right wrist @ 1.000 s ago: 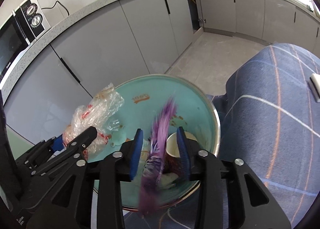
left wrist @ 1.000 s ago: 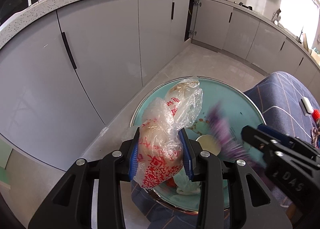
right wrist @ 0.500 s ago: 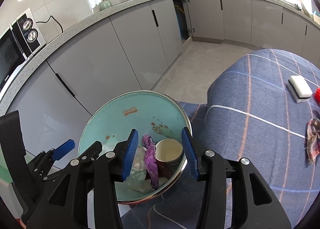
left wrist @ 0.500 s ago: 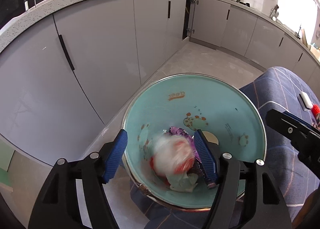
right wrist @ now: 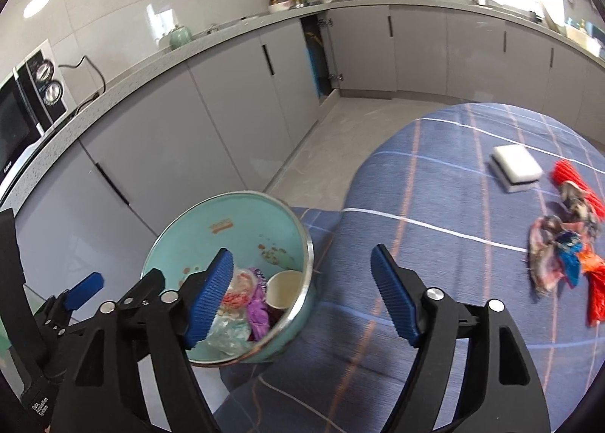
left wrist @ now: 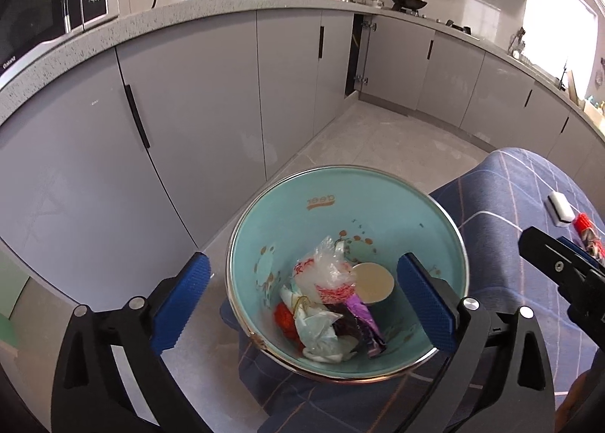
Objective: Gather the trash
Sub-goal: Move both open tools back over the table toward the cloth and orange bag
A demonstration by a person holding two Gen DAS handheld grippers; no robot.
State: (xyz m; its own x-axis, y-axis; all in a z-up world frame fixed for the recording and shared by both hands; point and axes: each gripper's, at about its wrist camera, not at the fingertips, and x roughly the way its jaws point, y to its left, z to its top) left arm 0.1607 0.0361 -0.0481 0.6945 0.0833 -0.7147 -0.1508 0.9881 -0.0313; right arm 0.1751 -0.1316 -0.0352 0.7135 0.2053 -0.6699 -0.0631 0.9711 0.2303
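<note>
1. In the left wrist view, the left gripper fills the bottom of the frame, its blue-padded jaws spread wide apart with nothing between them.
2. In the right wrist view, the right gripper sits at the bottom centre, its jaws also wide apart and empty.
3. Just beyond the left gripper, a teal trash bin with a metal rim stands at centre frame.
4. Inside the bin lie a clear plastic bag with red print, a purple wrapper, a paper cup and crumpled white paper.
5. At right in the right wrist view, a blue checked cloth covers the worktop.
6. Farther right on it lie a white sponge and a colourful scrap pile.
7. Grey cabinets curve across the upper frame.
</note>
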